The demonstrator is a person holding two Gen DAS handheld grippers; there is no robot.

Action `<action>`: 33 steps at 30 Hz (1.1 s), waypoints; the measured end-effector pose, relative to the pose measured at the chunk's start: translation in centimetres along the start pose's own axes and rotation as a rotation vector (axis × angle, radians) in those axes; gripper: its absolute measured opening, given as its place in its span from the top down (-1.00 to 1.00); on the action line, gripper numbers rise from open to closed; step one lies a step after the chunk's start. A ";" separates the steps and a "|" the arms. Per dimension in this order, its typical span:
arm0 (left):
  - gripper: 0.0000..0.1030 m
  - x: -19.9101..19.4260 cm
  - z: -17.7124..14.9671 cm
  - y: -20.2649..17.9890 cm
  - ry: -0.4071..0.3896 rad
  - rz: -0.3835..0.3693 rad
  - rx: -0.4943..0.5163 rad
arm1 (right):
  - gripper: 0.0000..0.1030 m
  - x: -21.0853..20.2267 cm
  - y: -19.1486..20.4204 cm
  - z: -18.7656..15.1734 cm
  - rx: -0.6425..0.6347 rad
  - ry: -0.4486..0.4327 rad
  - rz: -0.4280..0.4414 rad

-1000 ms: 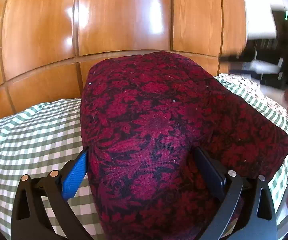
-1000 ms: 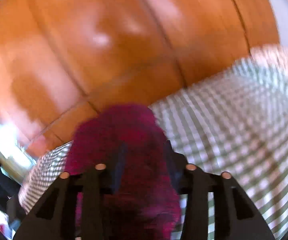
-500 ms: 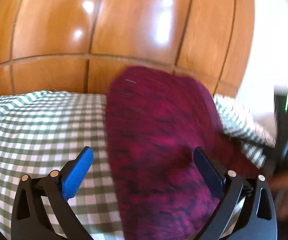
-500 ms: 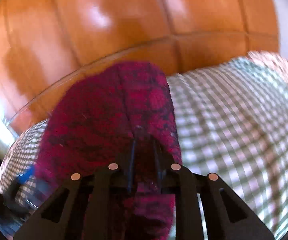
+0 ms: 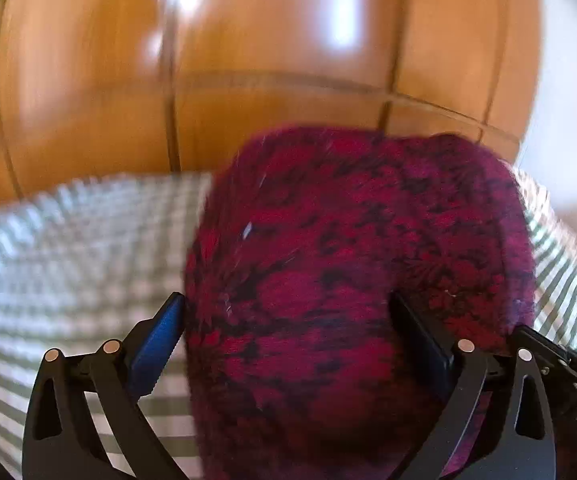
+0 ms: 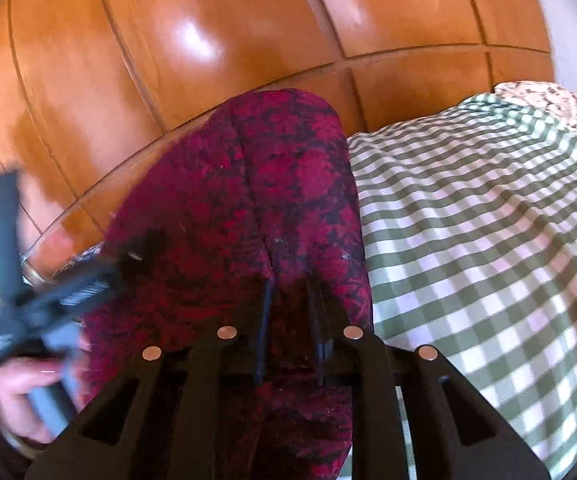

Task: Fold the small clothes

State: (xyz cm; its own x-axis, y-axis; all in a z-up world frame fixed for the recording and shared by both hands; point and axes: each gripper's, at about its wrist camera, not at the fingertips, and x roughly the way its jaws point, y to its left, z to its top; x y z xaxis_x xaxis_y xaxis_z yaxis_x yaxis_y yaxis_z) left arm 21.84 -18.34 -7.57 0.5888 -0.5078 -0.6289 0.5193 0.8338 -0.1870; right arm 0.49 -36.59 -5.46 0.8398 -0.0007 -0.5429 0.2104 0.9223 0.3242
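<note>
A dark red floral garment (image 5: 352, 264) hangs in a bundle over the green-checked bed cover (image 5: 72, 240). In the left wrist view, my left gripper (image 5: 288, 320) is wide open, its blue pad and black pad either side of the cloth. In the right wrist view, the garment (image 6: 256, 200) drapes over my right gripper (image 6: 288, 300), whose jaws are nearly closed on a fold of it. The left gripper (image 6: 48, 300) and the hand holding it show blurred at the left of that view.
A glossy wooden panelled headboard (image 5: 268, 60) rises behind the bed and also fills the back of the right wrist view (image 6: 208, 40). The checked cover (image 6: 488, 240) spreads to the right. A speckled cloth (image 6: 548, 100) lies at the far right edge.
The right gripper has closed on the garment and lifted it. The left gripper stays open and has swung, so the cloth now sits right of centre. The views are motion blurred.
</note>
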 end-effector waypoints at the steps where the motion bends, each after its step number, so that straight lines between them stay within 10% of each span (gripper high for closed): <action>1: -0.94 0.4 0.0 1.1 0.014 -0.046 -0.050 | 0.70 0.4 0.3 0.0 -0.021 -0.008 -0.011; 9: -0.94 -3.9 -0.7 0.4 -0.049 -0.071 -0.039 | 0.55 -1.2 -0.2 0.8 -0.008 -0.040 0.034; 13: -0.94 -6.8 -2.5 1.2 -0.082 -0.105 -0.103 | -0.34 -3.7 0.6 1.0 0.003 -0.088 0.035; 15: -0.94 -7.6 -3.2 1.6 -0.076 -0.127 -0.127 | -0.43 -4.0 1.1 1.3 -0.008 -0.081 0.013; 25: -0.94 -6.0 -5.5 3.4 0.132 -0.330 -0.245 | -0.95 0.8 -3.1 0.9 0.182 0.242 0.099; 28: -0.94 -5.4 -5.9 3.7 0.152 -0.374 -0.269 | -0.95 2.4 -5.4 0.0 0.315 0.317 0.249; 33: -0.94 -3.6 -6.1 3.2 0.205 -0.425 -0.257 | -0.93 3.4 -5.3 0.4 0.269 0.320 0.297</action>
State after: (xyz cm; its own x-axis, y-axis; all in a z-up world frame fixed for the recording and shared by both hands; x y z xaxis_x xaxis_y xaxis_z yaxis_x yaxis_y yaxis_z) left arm 17.58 -12.52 -10.50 0.2135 -0.7807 -0.5874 0.5023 0.6034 -0.6193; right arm 2.42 -41.66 -8.70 0.6963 0.4034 -0.5937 0.1428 0.7327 0.6654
